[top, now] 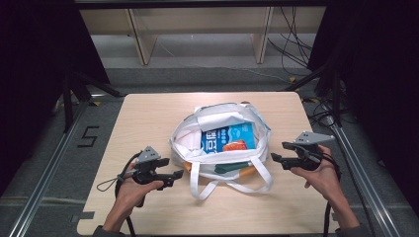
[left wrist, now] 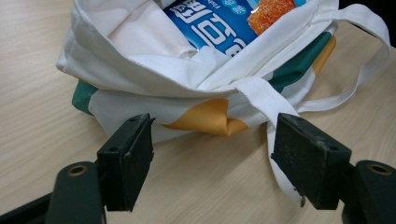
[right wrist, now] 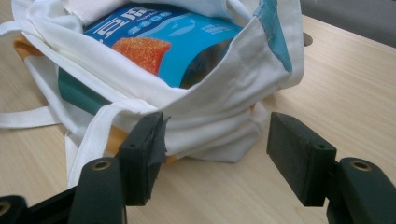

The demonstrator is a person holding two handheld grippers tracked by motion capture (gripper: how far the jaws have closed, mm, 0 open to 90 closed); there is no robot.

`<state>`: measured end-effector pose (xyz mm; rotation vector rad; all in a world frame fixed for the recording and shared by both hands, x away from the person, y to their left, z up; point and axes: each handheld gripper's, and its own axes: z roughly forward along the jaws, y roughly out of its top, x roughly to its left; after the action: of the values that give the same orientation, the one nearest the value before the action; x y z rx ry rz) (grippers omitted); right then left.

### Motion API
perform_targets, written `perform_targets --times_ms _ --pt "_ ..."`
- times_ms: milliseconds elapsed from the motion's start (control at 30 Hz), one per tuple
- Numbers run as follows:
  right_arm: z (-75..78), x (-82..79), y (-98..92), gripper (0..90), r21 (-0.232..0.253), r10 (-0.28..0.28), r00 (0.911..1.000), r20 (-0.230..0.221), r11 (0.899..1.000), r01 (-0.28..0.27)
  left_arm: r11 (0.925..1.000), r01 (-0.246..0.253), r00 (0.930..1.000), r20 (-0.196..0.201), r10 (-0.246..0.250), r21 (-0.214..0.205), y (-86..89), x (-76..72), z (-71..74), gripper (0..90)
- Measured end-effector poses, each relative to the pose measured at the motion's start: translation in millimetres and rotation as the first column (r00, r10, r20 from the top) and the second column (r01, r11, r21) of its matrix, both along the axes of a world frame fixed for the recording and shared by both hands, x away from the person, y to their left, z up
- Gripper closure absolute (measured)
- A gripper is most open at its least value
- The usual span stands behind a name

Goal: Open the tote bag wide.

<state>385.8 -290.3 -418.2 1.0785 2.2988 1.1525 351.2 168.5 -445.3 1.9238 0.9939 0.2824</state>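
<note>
Now both tools, left tool (top: 179, 174) and right tool (top: 273, 156), gape empty beside tote bag (top: 222, 143); pale wood table (top: 148, 118); dim room.

A pale wood-grain bench (top: 148, 118) with rounded corners stands on a grey floor (top: 104, 118). Metal rails (top: 47, 168) run along the floor on both sides of it, and a black mark shaped like a 5 (top: 88, 136) lies on the floor at the left. Behind the bench stands light wooden furniture (top: 141, 34) with upright legs. Black cables (top: 291, 44) trail down at the far right. Dark drapes (top: 29, 59) close both sides.
</note>
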Motion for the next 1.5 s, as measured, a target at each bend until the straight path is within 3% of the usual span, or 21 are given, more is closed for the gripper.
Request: perform_targets --times_ms 33,67,100,200,233,267,300,333,367,433,467,533,700,900,933,967,1033,1067,1100,1133,1500 --pt "-0.8 2.4 -2.8 37.6 -0.019 0.025 0.9991 0.033 1.0 -0.024 0.9999 0.006 1.0 0.002 -0.006 0.01 0.2 -1.1 -0.5 27.0" --pt "-1.3 -1.0 -1.6 37.3 -0.005 0.003 1.0 -0.002 1.0 -0.003 0.9999 0.009 1.0 0.005 -0.009 0.006 -0.5 -2.6 -1.5 26.7" --pt "-3.3 0.2 -3.0 36.9 -0.012 0.005 0.9993 0.036 1.0 -0.004 0.9999 0.007 1.0 0.002 -0.007 0.008 -1.3 -4.7 -1.7 26.3" --pt "-5.5 -3.8 -5.0 36.2 -0.007 -0.004 0.9999 0.01 1.0 0.004 0.9989 0.032 0.9995 0.001 -0.032 0.034 0.1 -8.9 -2.7 26.2" --pt "-5.7 -6.2 -4.9 35.8 -0.001 -0.004 1.0 -0.009 1.0 0.004 0.9999 0.012 0.9999 0.004 -0.012 0.007 -2.5 -10.7 -4.0 26.1" --pt "-7.0 -6.6 -6.0 35.2 -0.009 0.0 1.0 0.005 1.0 0.001 0.9995 0.023 0.9997 0.005 -0.023 0.022 -1.6 -11.7 -3.8 26.1" --pt "-8.1 -6.8 -6.9 35.0 -0.016 0.011 0.9997 0.022 1.0 -0.011 0.9998 0.019 0.9998 0.006 -0.019 0.003 -3.2 -13.1 -4.6 26.0" --pt "-8.8 -10.9 -5.2 35.0 -0.001 -0.005 0.9999 -0.009 1.0 0.005 0.9998 0.02 0.9998 0.008 -0.02 0.01 -3.8 -14.7 -4.5 25.9" --pt "-9.8 -10.1 -7.0 34.8 -0.019 0.013 0.9995 0.028 1.0 -0.013 0.9997 0.02 0.9998 0.01 -0.02 0.012 -4.6 -16.0 -4.8 25.8" --pt "-10.6 -15.9 -5.7 34.5 0.0 -0.004 0.9999 -0.014 1.0 0.004 0.9996 0.027 0.9994 0.02 -0.027 0.004 -5.9 -17.3 -6.0 25.5" --pt "-12.0 -14.6 -7.4 34.4 -0.016 0.015 0.9995 0.028 1.0 -0.015 0.9997 0.023 0.9997 0.013 -0.023 0.003 -6.3 -18.3 -6.6 25.4" --pt "-12.2 -20.8 -6.1 34.0 -0.001 -0.004 0.9999 -0.013 1.0 0.004 0.9997 0.024 0.9997 0.011 -0.024 -0.002 -6.5 -19.8 -8.0 25.0" --pt "-16.0 -27.1 -7.8 32.7 -0.003 0.012 0.9997 0.019 1.0 -0.012 0.9997 0.023 0.9997 0.009 -0.023 0.001 -5.5 -23.7 -12.3 24.2" --pt "-20.6 -35.8 -10.7 30.1 0.003 -0.001 1.0 0.005 1.0 0.001 0.9992 0.039 0.9992 0.01 -0.039 0.013 -2.8 -28.8 -16.4 23.5" --pt "-21.8 -35.6 -12.0 29.8 -0.001 0.007 0.9996 0.027 1.0 -0.007 0.9994 0.033 0.9994 0.002 -0.033 0.005 -3.3 -30.2 -17.1 23.3" --pt "-22.4 -38.9 -11.2 29.2 0.009 -0.008 1.0 0.003 1.0 0.008 0.9996 0.03 0.9996 0.001 -0.03 0.001 -4.2 -31.5 -17.6 23.0" --pt "-23.9 -39.7 -13.5 28.2 0.0 -0.003 0.9998 0.019 1.0 0.003 0.9985 0.049 0.9988 0.006 -0.049 0.023 -3.3 -32.6 -18.5 22.8" --pt "-24.2 -41.8 -13.7 27.8 0.004 -0.011 0.9999 0.005 1.0 0.011 0.9992 0.04 0.9992 0.009 -0.04 0.0 -5.6 -33.7 -20.1 22.6" --pt "-24.2 -44.8 -13.1 27.8 0.018 -0.02 0.9996 -0.02 1.0 0.021 0.999 0.043 0.999 0.008 -0.043 0.011 -5.7 -34.8 -19.9 22.5" --pt "-25.7 -43.2 -15.5 27.7 0.003 -0.008 0.9996 0.028 1.0 0.008 0.9987 0.049 0.9987 0.01 -0.049 0.011 -6.1 -35.6 -20.3 22.4" --pt "-34.9 -61.5 -17.3 27.7 0.033 -0.022 0.9998 -0.004 0.999 0.022 0.9986 0.051 0.9984 0.024 -0.051 0.011 -7.7 -46.3 -22.8 21.4"
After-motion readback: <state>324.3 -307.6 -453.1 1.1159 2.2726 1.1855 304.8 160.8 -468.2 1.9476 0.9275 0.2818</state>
